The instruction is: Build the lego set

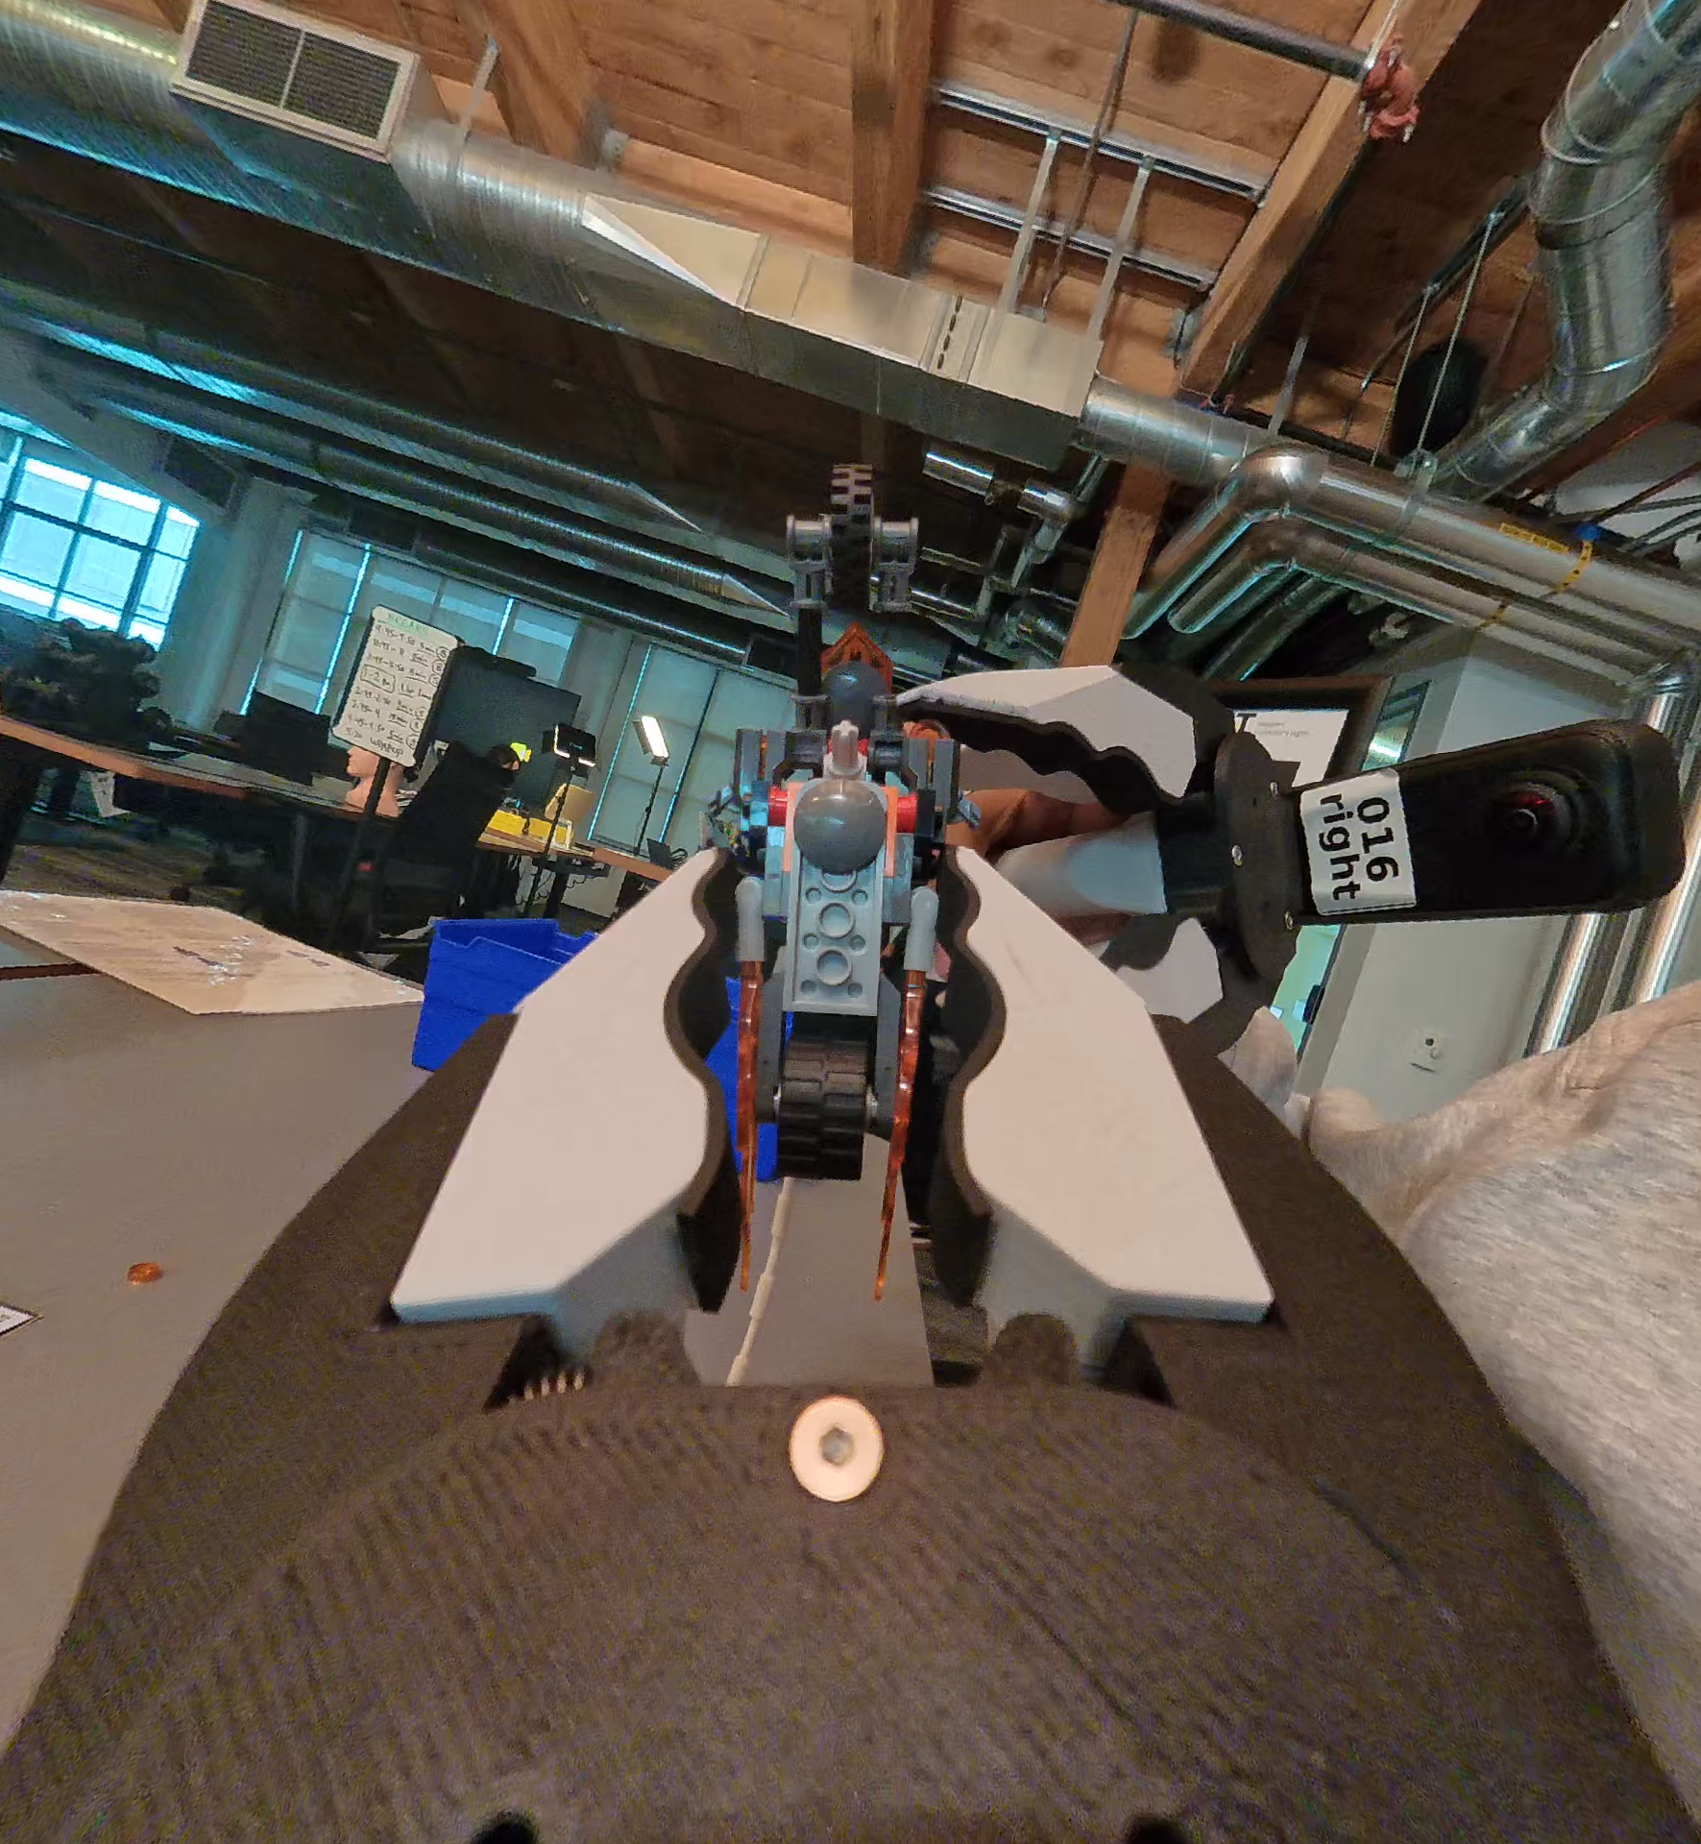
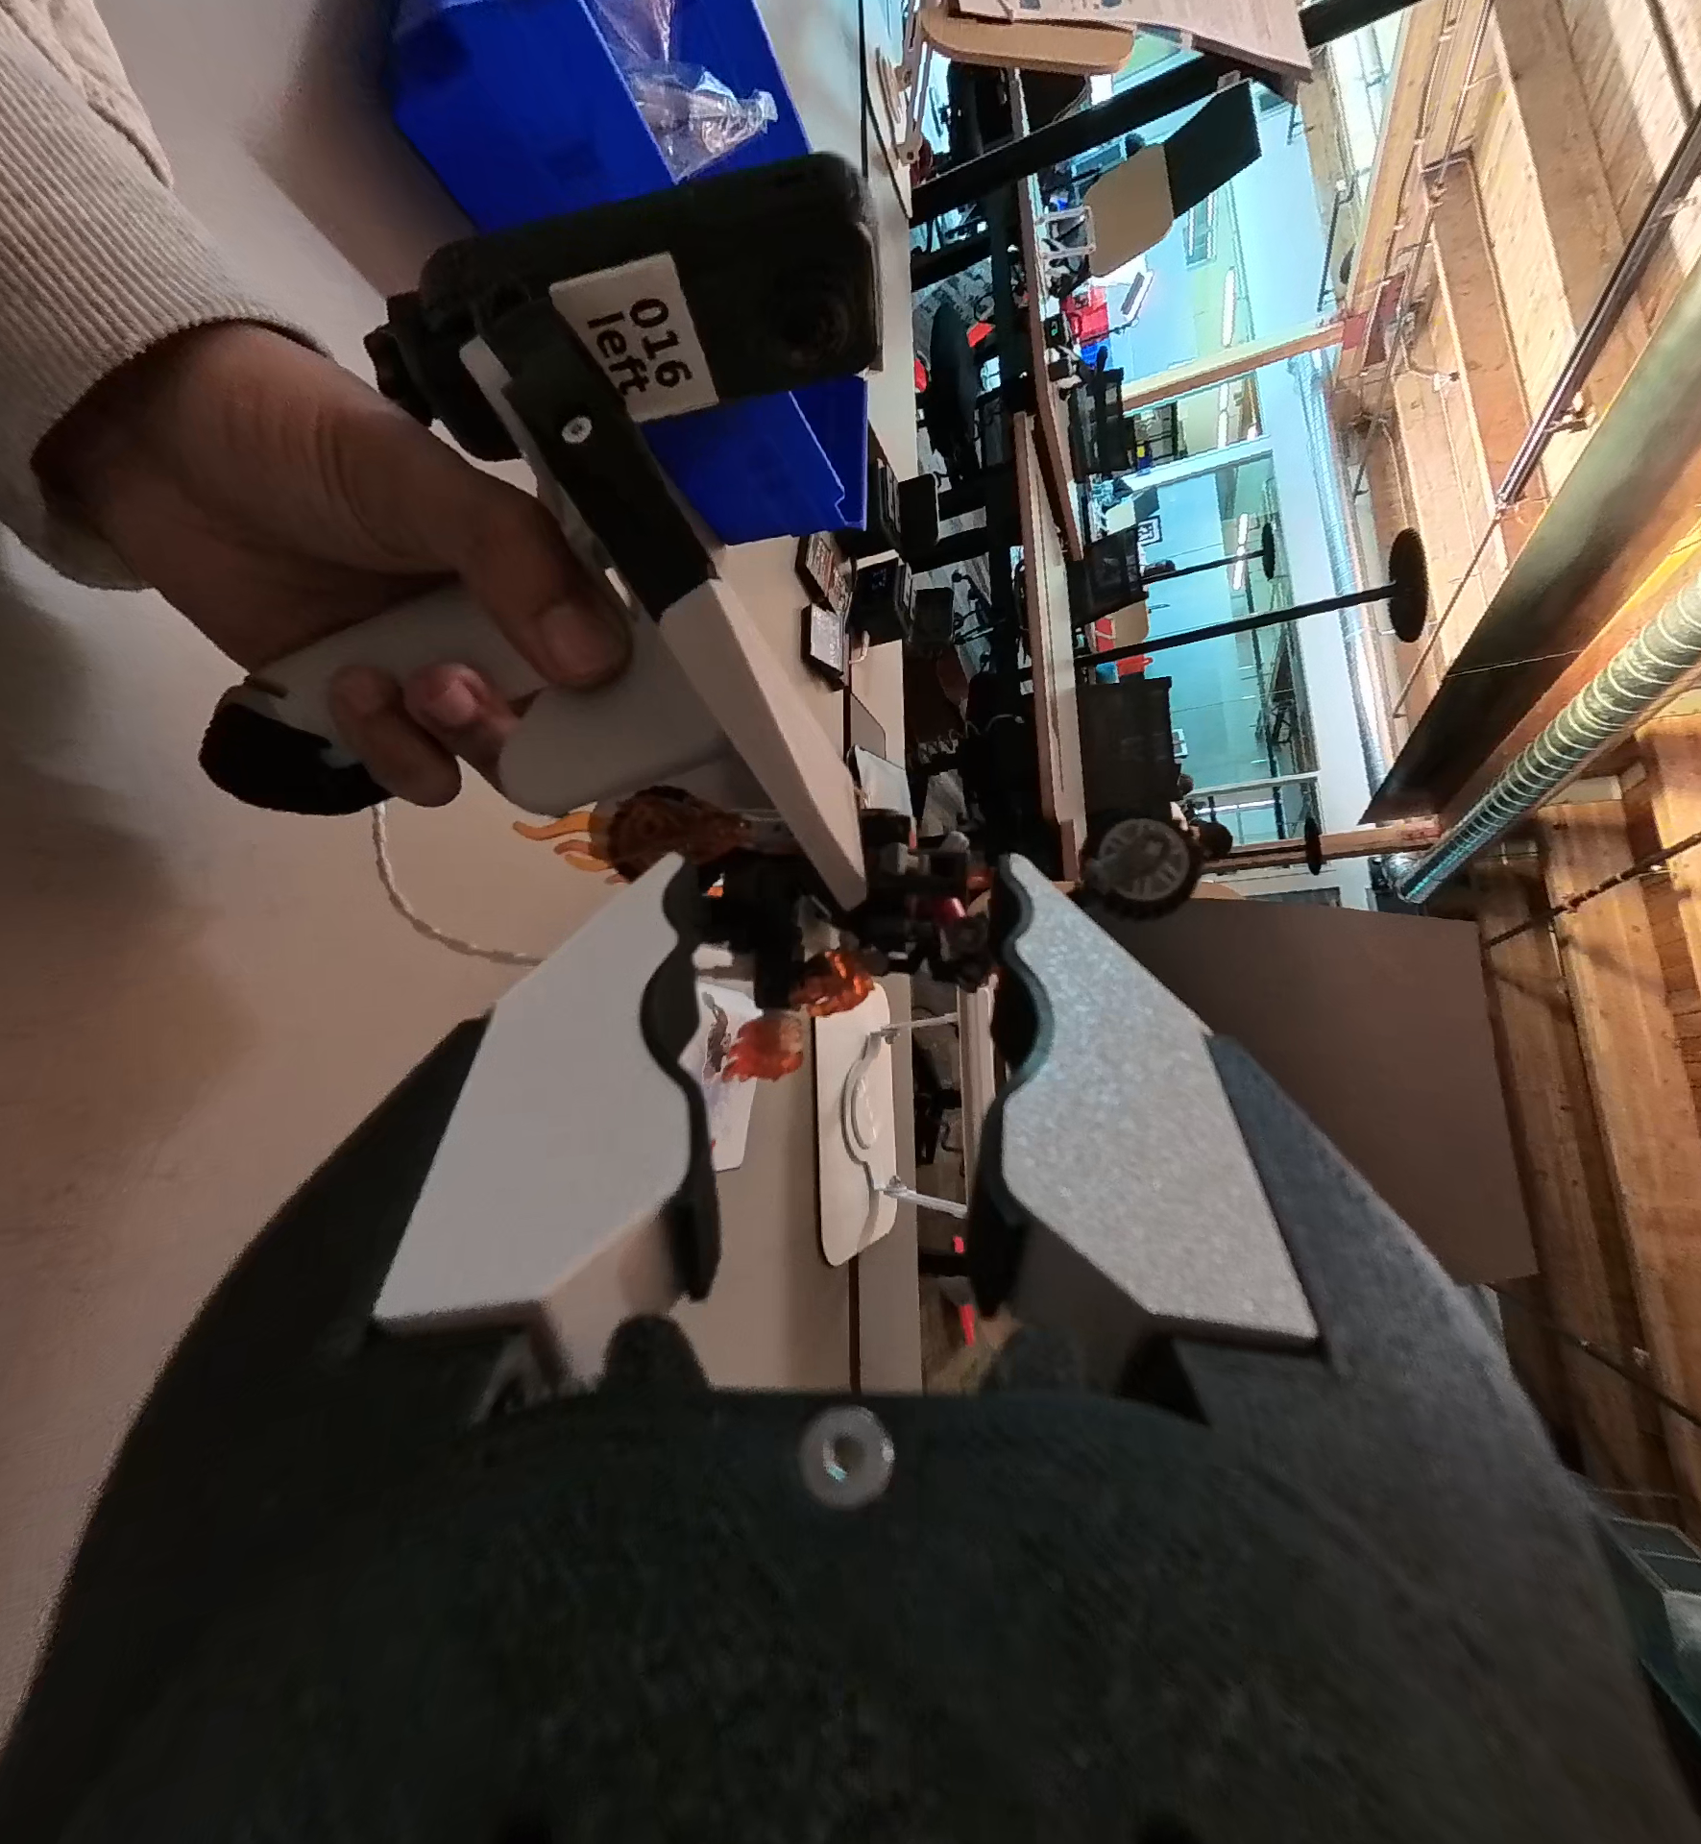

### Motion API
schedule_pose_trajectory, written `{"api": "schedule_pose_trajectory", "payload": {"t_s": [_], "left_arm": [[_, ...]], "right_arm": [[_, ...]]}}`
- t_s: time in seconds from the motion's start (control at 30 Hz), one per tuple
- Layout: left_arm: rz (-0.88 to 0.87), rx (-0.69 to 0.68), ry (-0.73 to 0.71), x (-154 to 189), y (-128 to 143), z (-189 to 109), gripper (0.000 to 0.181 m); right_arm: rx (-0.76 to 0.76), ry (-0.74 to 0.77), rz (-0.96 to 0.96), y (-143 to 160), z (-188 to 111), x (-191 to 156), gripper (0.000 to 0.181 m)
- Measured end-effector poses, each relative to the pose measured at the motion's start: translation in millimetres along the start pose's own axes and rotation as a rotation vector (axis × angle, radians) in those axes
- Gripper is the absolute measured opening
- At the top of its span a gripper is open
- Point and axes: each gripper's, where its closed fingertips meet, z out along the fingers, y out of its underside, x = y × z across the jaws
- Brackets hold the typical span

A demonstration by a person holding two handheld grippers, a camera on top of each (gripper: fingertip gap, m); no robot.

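Observation:
I hold a lego motorcycle (image 1: 831,928) with a grey plate body, black tyre and orange flame parts. My left gripper (image 1: 836,868) is shut on its sides and holds it off the table, wheel toward the camera. My right gripper (image 1: 1006,788) comes in from the right, one finger above the model's far end and one below. In the right wrist view my right gripper (image 2: 841,883) has its jaws either side of the model (image 2: 906,903). I cannot tell whether its pads press on the model. The left gripper's finger (image 2: 756,698) also reaches between them.
A blue bin (image 1: 487,988) stands on the grey table (image 1: 128,1148) behind the model; it also shows in the right wrist view (image 2: 567,110). An instruction sheet (image 1: 177,948), a small orange piece (image 1: 143,1272), a loose flame piece (image 2: 766,1048) and a white cord (image 2: 407,898) lie on the table. The tips of both grippers are at nearly the same place.

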Motion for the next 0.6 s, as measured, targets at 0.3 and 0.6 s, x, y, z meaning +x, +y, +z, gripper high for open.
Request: {"api": "schedule_pose_trajectory", "payload": {"t_s": [0.3,0.6], "left_arm": [[-0.028,0.007,0.010,2.1,2.2,2.1,0.036],[-0.056,0.014,0.016,2.6,2.4,2.9,0.036]], "right_arm": [[0.010,0.059,0.006,0.8,-2.2,8.9,0.036],[0.011,0.075,0.016,1.8,-2.8,10.3,0.035]]}}
